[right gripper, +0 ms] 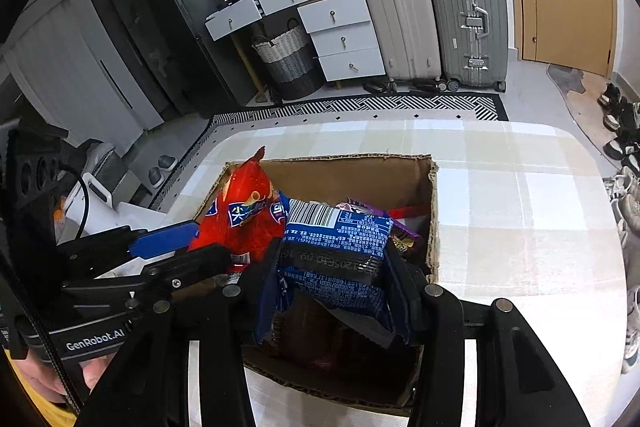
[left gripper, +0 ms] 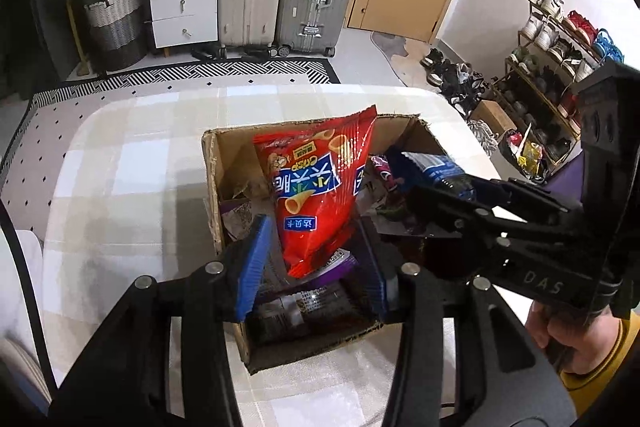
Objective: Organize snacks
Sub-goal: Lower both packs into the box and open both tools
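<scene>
Currently shown: red chip bag point(left gripper: 316, 195) standing tilted in cardboard box point(left gripper: 212, 179) on checked tablecloth point(left gripper: 132, 163), its lower end between blue pads of left gripper point(left gripper: 316, 267). Jaws spread slightly wider than the bag's end; no firm pad contact visible, hence released or nearly so. Blue snack packet point(right gripper: 336, 251) pinched across its width by right gripper point(right gripper: 336, 291), held over the box's near half beside the red bag.

Risks, as judged: red bag toppling out over the box's left wall if unsupported, given its upright lean; blue packet crushed by continued squeeze; packet snagging the red bag or the left gripper's fingers on descent, both grippers crowding one small opening.

Pose: both grippers angled steeply downward into the box, side by side, left one close against the right one's flank. Person's hand point(left gripper: 560, 331) gripping the right handle, yellow sleeve point(left gripper: 612, 359) behind.
</scene>
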The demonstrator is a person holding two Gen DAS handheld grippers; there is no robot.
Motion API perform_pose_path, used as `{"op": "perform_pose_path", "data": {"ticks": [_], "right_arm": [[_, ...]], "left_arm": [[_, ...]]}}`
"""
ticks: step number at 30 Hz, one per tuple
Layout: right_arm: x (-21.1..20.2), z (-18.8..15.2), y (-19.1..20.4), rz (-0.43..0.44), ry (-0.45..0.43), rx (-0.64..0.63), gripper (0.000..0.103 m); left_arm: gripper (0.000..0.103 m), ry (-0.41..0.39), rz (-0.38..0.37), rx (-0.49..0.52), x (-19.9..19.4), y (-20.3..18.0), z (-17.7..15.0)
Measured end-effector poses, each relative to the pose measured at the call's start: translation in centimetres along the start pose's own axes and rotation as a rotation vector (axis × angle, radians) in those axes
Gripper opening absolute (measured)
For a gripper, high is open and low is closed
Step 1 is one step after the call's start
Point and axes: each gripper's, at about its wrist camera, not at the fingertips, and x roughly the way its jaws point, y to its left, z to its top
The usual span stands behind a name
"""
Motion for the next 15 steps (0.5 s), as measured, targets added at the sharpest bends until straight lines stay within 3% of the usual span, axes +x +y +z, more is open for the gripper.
{"op": "perform_pose_path", "data": {"ticks": [5,15], "right_arm": [[-0.1,0.1,1.4,0.005,-0.012,-0.045,0.047],[0.0,0.2,2.8,-0.054,-0.017,-0.096,0.051]], "left_arm": [[0.041,-0.013,-0.013,-0.026,-1.2,0.5,-0.1],[0.049,-0.025,0.053,-0.042,-2.6,0.8,-0.6]]}}
